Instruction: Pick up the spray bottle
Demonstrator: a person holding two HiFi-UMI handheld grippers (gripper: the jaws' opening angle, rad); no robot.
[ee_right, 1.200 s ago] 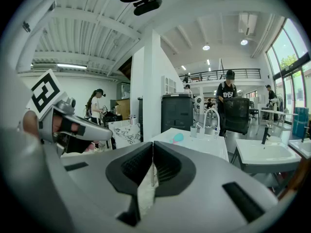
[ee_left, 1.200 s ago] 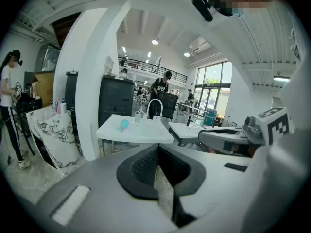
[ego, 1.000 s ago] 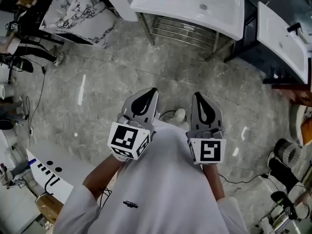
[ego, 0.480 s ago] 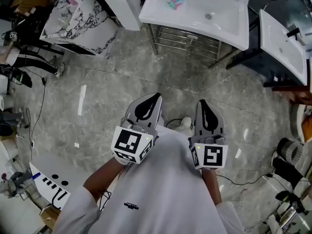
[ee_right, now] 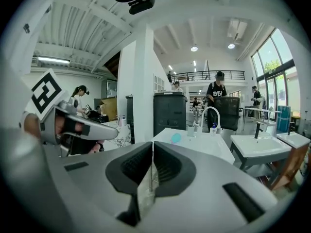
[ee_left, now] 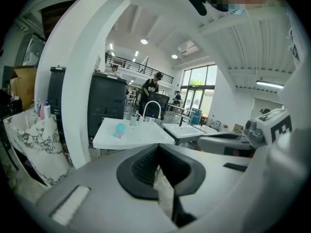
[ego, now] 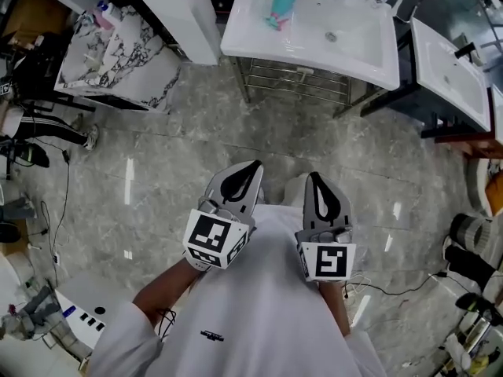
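While both grippers are well short of the washstand (ego: 251, 45), the teal spray bottle (ego: 280, 8) rests on its top at 12 o'clock in head view, at 9 o'clock of the basin (ego: 339, 23). L gripper (ego: 253, 166) & R gripper (ego: 313, 177): jaws pressed together, nothing betw. them. Judged handling: small plastic bottle, prob. light, smooth, maybe wet-slick; walls may give under a hard squeeze. Best hold: across mid-body, not the nozzle end. Standing or lying: can't tell.
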